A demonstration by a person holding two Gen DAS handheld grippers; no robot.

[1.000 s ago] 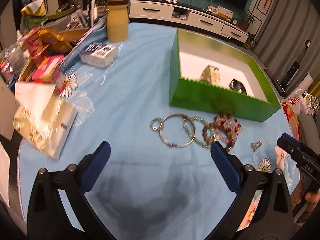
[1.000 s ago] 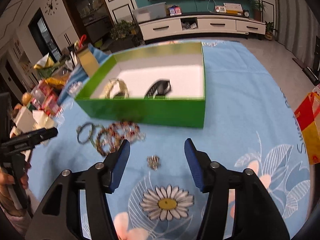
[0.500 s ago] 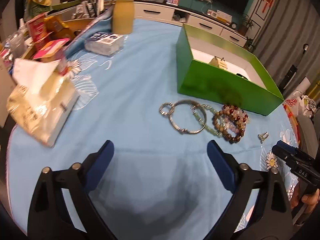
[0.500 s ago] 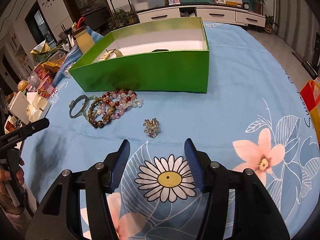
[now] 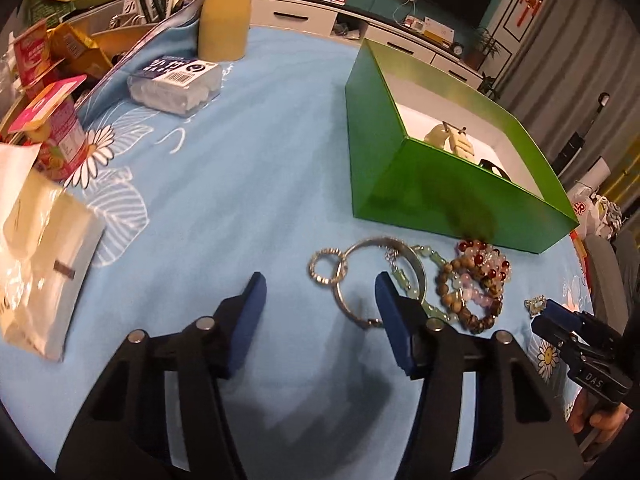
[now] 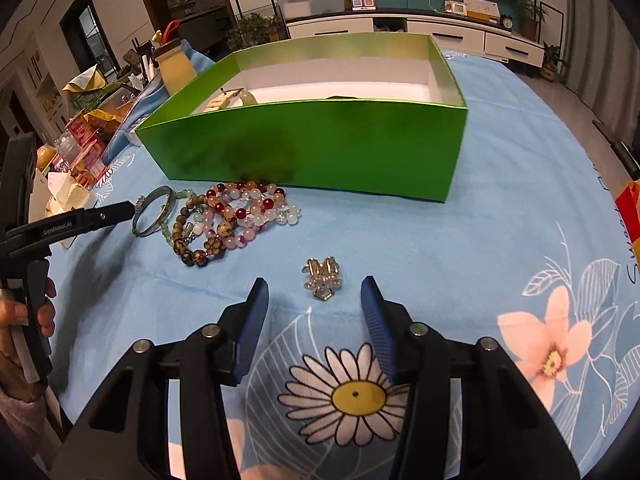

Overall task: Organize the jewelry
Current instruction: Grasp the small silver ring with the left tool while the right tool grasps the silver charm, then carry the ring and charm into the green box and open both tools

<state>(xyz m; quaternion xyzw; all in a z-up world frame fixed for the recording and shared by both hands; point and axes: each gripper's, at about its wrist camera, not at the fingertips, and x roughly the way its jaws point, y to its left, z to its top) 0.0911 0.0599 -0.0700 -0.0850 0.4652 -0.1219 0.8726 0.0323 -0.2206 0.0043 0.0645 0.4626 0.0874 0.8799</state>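
Observation:
A green box stands on the blue flowered cloth, with a pale piece and a dark item inside. In front of it lie a silver bangle linked to a small ring, a green bead strand and a heap of beaded bracelets. A small silver brooch lies apart. My left gripper is open, low over the cloth beside the bangle. My right gripper is open, its fingers either side of the brooch.
Snack packets, a white tissue pack, a yellow jar and a plastic bag crowd the table's left side. A TV cabinet stands behind the table. A red bag shows at the right edge.
Both grippers have dropped lower and moved forward. The left has narrowed and closed in on the bangle. The right now straddles the brooch. The jewelry has not moved.

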